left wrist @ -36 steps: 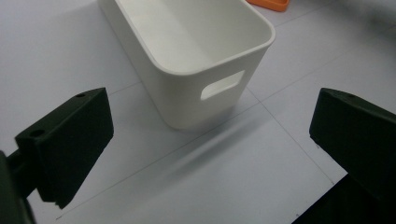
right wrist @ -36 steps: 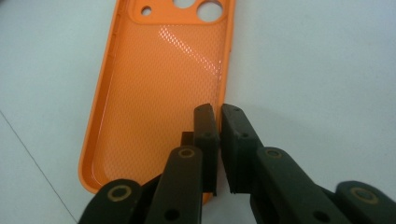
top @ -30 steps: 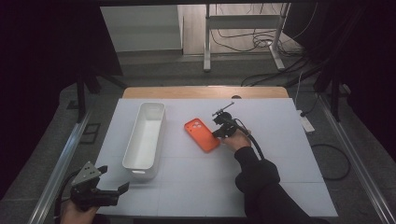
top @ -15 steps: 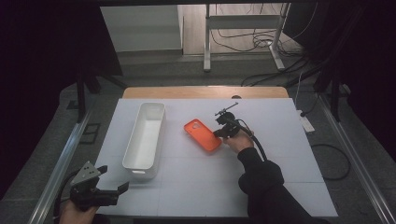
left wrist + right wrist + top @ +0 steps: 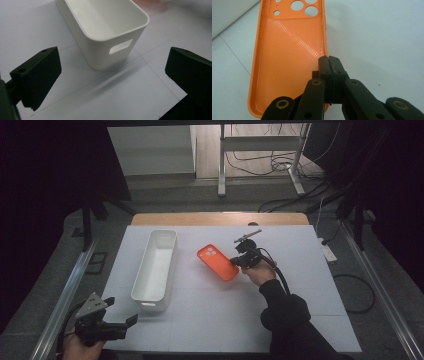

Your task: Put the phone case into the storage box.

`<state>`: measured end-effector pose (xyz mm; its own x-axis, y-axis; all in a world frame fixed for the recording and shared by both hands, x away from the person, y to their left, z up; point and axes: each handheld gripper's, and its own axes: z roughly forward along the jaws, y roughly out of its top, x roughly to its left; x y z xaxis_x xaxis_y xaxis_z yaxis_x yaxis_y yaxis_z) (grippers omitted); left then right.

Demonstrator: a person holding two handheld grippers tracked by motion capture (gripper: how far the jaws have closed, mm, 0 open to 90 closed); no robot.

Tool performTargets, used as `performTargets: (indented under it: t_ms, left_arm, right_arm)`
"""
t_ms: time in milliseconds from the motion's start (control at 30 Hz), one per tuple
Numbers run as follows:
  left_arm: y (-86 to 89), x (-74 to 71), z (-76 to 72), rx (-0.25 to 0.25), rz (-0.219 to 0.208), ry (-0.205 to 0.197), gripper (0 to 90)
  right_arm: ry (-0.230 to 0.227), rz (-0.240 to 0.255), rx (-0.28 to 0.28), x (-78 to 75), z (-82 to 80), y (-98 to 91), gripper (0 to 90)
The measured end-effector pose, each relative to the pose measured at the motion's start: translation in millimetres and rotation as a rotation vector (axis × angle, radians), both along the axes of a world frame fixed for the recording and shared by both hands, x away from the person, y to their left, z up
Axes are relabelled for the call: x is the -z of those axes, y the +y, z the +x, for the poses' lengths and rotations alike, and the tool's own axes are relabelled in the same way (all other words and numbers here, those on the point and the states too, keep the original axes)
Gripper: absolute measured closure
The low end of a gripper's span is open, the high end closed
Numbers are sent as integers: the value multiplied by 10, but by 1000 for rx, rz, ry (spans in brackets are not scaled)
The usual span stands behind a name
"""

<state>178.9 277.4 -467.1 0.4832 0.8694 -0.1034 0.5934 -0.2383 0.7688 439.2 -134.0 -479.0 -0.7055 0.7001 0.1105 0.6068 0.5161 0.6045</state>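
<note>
An orange phone case [image 5: 216, 262] is at the middle of the white table, inner side up, with its camera holes at the far end. My right gripper [image 5: 235, 263] is shut on it. In the right gripper view the closed jaws pinch the long right edge of the phone case [image 5: 289, 50], and the right gripper [image 5: 328, 60] holds it just above the table. My left gripper [image 5: 121, 312] rests at the table's front left corner. Its jaws stand wide apart with nothing between them. In the left gripper view, the left gripper [image 5: 113, 75] faces the near end of the white bin [image 5: 110, 55].
The long white bin [image 5: 150, 298] lies lengthwise left of the case and has nothing in it. The white table [image 5: 300, 310] ends in a wooden strip at the back. Metal rails run along both sides, and cables lie on the floor beyond.
My right gripper has risen a little with the orange case in its grip. The left gripper has stayed where it was.
</note>
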Motion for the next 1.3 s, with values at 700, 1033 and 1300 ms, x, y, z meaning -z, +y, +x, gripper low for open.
performTargets:
  t_ms: [700,1033,1300]
  left_arm:
    - [14,4,16,6,-19,13,6]
    - [4,5,22,17,-15,14,10]
    - [21,5,27,15,-29,16,4]
  right_arm:
    - [-81,63,-11,-253,-261,-187,890]
    - [-114,106,-11,-393,-418,-293,890]
    - [-140,122,-12,-456,-545,-346,889]
